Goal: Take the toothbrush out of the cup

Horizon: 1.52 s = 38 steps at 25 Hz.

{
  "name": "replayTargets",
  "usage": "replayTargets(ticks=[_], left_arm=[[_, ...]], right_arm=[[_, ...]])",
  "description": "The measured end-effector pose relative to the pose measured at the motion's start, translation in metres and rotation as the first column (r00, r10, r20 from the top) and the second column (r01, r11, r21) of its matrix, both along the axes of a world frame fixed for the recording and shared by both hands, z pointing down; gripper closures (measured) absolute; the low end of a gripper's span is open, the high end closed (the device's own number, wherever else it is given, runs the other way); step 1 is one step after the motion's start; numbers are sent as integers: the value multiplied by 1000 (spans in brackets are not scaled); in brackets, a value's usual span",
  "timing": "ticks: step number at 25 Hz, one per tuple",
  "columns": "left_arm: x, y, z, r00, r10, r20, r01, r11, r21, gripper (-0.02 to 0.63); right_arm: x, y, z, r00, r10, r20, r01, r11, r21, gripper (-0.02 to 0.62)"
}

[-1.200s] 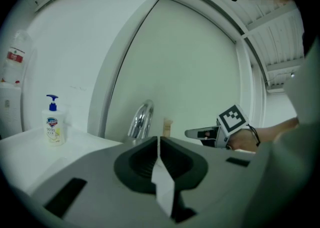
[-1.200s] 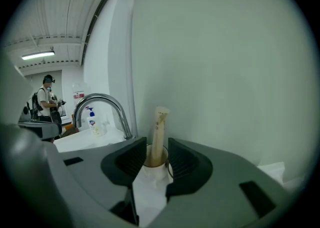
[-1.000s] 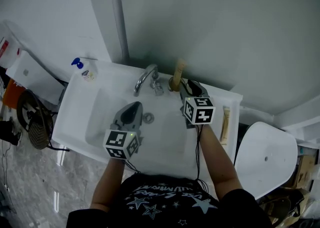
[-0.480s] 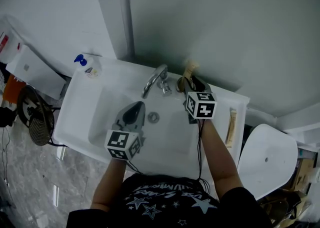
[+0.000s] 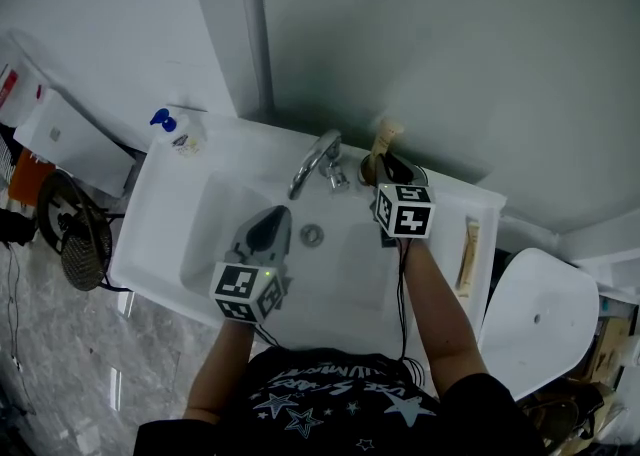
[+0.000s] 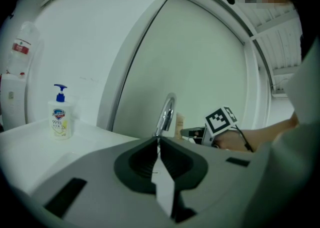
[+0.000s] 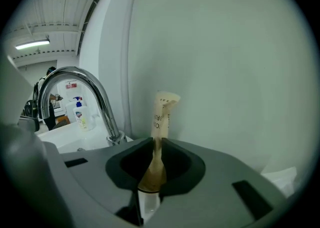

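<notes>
A tan paper-wrapped toothbrush [image 5: 383,137] stands upright in a brownish cup [image 5: 372,172] behind the faucet, against the wall. My right gripper [image 5: 386,168] is at the cup. In the right gripper view its jaws are closing, with the toothbrush [image 7: 163,112] between them. The fingertips [image 7: 166,146] press on its handle just above the cup [image 7: 149,187]. My left gripper [image 5: 268,228] hovers over the basin of the sink [image 5: 160,234], apart from the cup. Seen in its own view, the left gripper [image 6: 159,141] is shut and holds nothing.
A chrome faucet [image 5: 314,160] rises left of the cup. A soap pump bottle [image 5: 173,130] stands at the sink's back left corner. Another tan wrapped item [image 5: 467,254] lies on the right rim. A white toilet lid [image 5: 535,324] is to the right, a fan [image 5: 70,239] to the left.
My right gripper has moved in to the cup and now sits around the toothbrush. The left gripper has barely shifted over the basin.
</notes>
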State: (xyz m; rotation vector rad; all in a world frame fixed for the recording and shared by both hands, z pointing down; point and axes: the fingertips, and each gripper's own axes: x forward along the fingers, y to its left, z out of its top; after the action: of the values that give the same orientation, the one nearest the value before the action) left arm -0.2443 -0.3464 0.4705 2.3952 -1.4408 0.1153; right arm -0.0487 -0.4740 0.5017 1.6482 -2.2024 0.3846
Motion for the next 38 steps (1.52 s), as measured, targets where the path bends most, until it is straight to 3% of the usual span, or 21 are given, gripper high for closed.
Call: replayTargets(ticks=[16, 38], left_arm=[[3, 4, 3, 1000, 9, 7, -9, 1000, -9, 578], [22, 29, -20, 999, 21, 27, -22, 999, 35, 578]], right_arm=[[3, 6, -5, 1000, 11, 15, -11, 1000, 0, 574], [19, 39, -85, 992, 1, 128, -27, 979, 202, 577]])
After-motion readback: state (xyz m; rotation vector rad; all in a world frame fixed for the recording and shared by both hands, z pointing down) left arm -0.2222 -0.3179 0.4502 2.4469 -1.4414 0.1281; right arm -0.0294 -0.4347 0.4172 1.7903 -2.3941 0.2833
